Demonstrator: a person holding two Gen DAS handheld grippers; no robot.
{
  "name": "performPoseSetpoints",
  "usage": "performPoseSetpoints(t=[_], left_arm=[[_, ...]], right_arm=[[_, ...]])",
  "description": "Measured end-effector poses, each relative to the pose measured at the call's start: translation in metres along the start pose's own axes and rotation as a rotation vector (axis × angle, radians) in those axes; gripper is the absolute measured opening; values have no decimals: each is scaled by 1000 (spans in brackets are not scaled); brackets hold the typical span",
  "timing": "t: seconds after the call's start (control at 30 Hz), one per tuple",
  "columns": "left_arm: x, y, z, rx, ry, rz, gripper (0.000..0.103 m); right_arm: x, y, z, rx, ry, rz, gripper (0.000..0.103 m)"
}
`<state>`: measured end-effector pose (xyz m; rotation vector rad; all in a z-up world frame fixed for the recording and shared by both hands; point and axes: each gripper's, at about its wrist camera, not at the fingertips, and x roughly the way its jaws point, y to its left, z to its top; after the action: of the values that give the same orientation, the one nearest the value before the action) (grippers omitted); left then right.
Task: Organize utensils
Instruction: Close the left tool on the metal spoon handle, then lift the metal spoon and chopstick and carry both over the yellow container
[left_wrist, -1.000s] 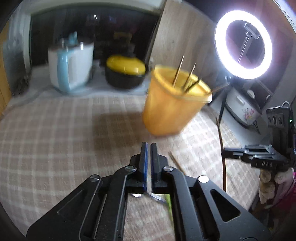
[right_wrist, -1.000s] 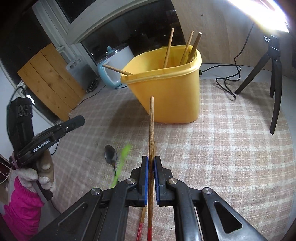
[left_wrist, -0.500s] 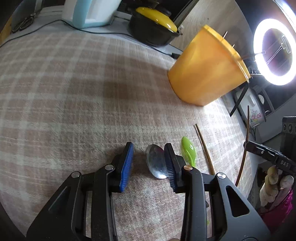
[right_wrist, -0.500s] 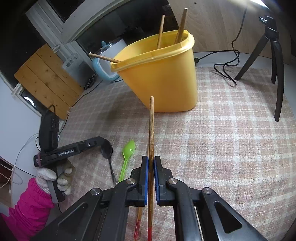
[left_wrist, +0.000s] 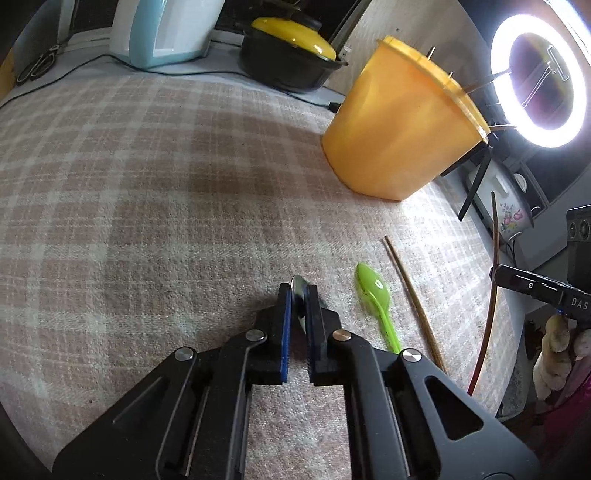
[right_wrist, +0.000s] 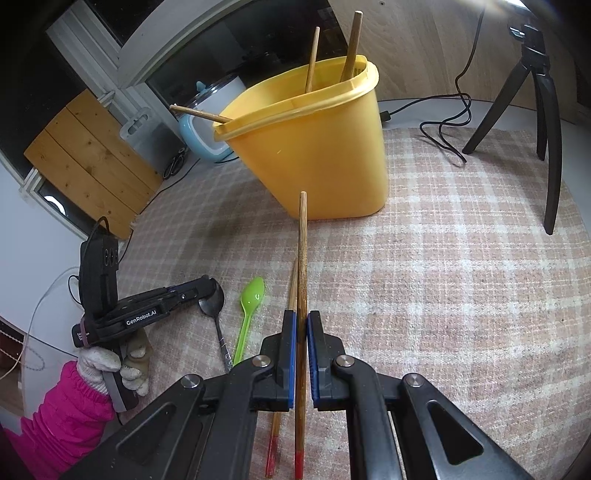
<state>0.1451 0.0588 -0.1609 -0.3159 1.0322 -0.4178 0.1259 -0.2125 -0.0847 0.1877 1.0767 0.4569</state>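
While the left gripper (left_wrist: 298, 295) sits low on the checked tablecloth (left_wrist: 147, 192), its blue-padded jaws are pinched in on the bowl of a metal spoon (right_wrist: 213, 304), and the right wrist view confirms it: the spoon's bowl is caught at the fingertips, its handle trailing back flat on the cloth. Just beside it lies a bright green plastic spoon (left_wrist: 375, 295), bowl pointing toward the container, touching nothing but the cloth. Next along, a loose wooden chopstick (left_wrist: 410, 295) rests on the cloth, close to the green spoon but apart from it.

Over on the other side, the right gripper (right_wrist: 302, 332) is clamped on a second wooden chopstick (right_wrist: 303, 236), red-tipped at its near end, the shaft running straight out between the jaws and pointing at the yellow plastic container (right_wrist: 317, 147). The tip is short of the container's wall, lifted off the cloth.

Now the container itself: it stands on the cloth, well ahead of both grippers. Inside, two chopsticks (right_wrist: 349, 44) stand up near the far corner, and a third (right_wrist: 199, 113) leans out over the left rim. What else is in there cannot be made out.

Behind the container sit a pale blue and white kettle (left_wrist: 166, 33) and a black pot with a yellow lid (left_wrist: 291, 55). A ring light (left_wrist: 539, 74) glares at the right, its tripod (right_wrist: 535, 110) planted on the cloth.
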Motion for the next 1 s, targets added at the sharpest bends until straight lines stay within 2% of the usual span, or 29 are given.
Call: performPoseSetpoints(t=[0.53, 1.0], left_arm=[[-103, -40, 31, 143, -259, 35, 0], [-165, -58, 88, 216, -460, 22, 0]], right_arm=[[-47, 12, 11, -28, -143, -6, 3], [-94, 46, 43, -93, -365, -27, 3]])
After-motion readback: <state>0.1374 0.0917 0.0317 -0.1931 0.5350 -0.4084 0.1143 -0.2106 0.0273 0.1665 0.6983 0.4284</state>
